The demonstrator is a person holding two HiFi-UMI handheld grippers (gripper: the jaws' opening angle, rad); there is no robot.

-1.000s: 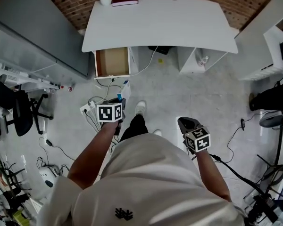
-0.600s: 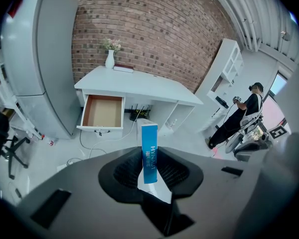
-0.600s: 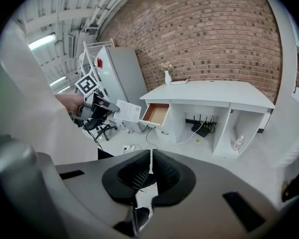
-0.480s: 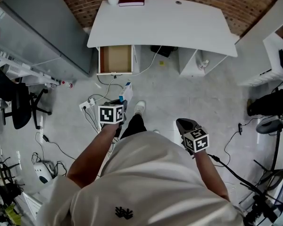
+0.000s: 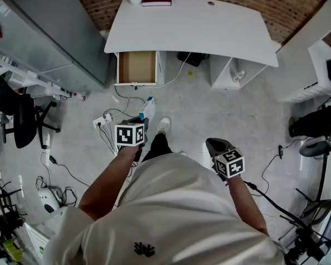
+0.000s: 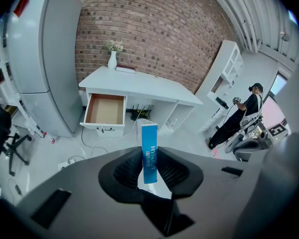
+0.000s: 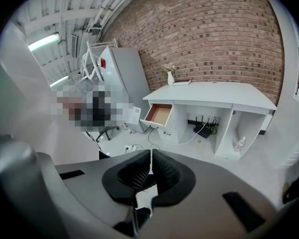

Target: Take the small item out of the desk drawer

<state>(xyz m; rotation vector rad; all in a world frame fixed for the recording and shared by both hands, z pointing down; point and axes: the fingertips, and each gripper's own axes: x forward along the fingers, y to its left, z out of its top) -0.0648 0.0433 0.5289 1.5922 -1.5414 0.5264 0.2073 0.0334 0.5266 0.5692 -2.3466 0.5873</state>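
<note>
Drawer point(image 5: 136, 67) open under desk point(image 5: 193, 26); left tongs point(image 5: 143, 120) hold box point(image 5: 149, 107).

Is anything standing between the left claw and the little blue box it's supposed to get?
Nothing does. The left gripper is shut on the blue box, holding it upright, well away from the open drawer across the floor.

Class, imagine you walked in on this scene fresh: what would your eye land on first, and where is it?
Most striking is the blue-and-white box, pinched upright in the left claw some way back from the white desk. Next comes that desk against the brick wall, with its drawer pulled open at the left end and showing a bare wooden bottom.
</note>
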